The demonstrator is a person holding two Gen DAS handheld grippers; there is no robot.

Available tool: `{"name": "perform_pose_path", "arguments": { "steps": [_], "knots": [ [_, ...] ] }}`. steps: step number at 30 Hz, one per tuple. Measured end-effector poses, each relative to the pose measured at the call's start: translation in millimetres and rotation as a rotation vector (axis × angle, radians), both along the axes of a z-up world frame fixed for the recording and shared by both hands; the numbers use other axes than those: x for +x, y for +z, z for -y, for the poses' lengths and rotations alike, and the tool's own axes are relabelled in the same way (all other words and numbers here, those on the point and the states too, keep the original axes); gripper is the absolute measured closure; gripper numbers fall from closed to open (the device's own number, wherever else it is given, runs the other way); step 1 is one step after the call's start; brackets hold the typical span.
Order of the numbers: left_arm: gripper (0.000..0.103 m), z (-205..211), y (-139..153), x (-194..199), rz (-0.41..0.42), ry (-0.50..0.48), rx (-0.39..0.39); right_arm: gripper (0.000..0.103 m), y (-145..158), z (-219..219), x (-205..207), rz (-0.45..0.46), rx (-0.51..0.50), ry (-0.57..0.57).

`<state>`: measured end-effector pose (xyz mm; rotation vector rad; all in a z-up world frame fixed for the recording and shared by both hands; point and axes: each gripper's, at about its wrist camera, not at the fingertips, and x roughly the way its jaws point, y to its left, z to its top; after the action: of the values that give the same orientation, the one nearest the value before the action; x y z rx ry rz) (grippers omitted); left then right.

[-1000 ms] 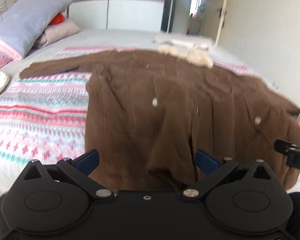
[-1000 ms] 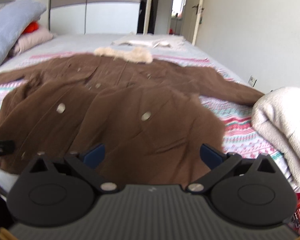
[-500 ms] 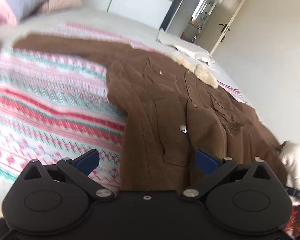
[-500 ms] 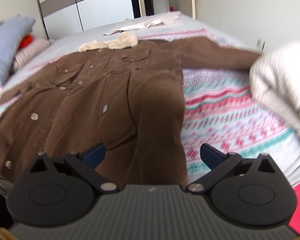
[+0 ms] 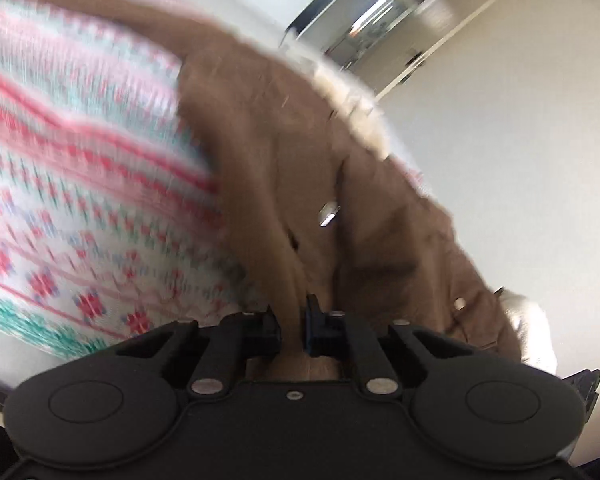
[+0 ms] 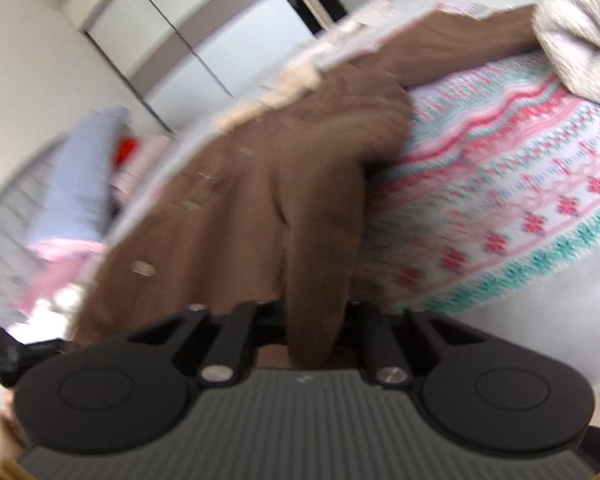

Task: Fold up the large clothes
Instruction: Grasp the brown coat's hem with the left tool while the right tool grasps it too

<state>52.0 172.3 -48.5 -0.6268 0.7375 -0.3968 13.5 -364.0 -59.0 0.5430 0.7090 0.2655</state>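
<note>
A large brown coat (image 5: 300, 168) with a cream fur collar (image 5: 352, 96) and metal buttons lies on a bed. My left gripper (image 5: 293, 324) is shut on the coat's bottom hem near its left corner. In the right wrist view the same coat (image 6: 284, 184) runs up from my right gripper (image 6: 314, 320), which is shut on the hem near its right corner. Both views are tilted and blurred. The coat's fabric bunches into folds at each grip.
The bed has a pink, white and teal patterned blanket (image 5: 72, 184), also in the right wrist view (image 6: 512, 208). A cream knitted garment (image 6: 580, 32) lies at the bed's right edge. Pillows (image 6: 80, 184) sit at the head. Wardrobe doors (image 6: 172, 48) stand behind.
Both grippers were open above the hem; they have dropped to the hem's two corners and shut on the fabric. Both cameras have tilted outward.
</note>
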Motion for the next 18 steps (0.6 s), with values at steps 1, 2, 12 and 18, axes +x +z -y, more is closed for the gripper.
{"name": "perform_pose_path", "arguments": {
  "steps": [1, 2, 12, 18],
  "knots": [
    [0.095, -5, 12, -9, 0.033, 0.009, 0.002, 0.096, 10, 2, -5, 0.034, 0.010, 0.001],
    [0.096, -11, 25, -17, 0.065, 0.030, 0.006, 0.097, 23, 4, -11, 0.069, 0.018, 0.002],
    [0.090, -57, 25, -34, -0.043, 0.159, 0.353, 0.091, 73, 38, -15, 0.004, -0.122, -0.200],
    [0.063, -56, -21, -30, -0.176, 0.186, 0.531, 0.042, 35, 22, -11, -0.195, -0.343, -0.244]
  ]
}}
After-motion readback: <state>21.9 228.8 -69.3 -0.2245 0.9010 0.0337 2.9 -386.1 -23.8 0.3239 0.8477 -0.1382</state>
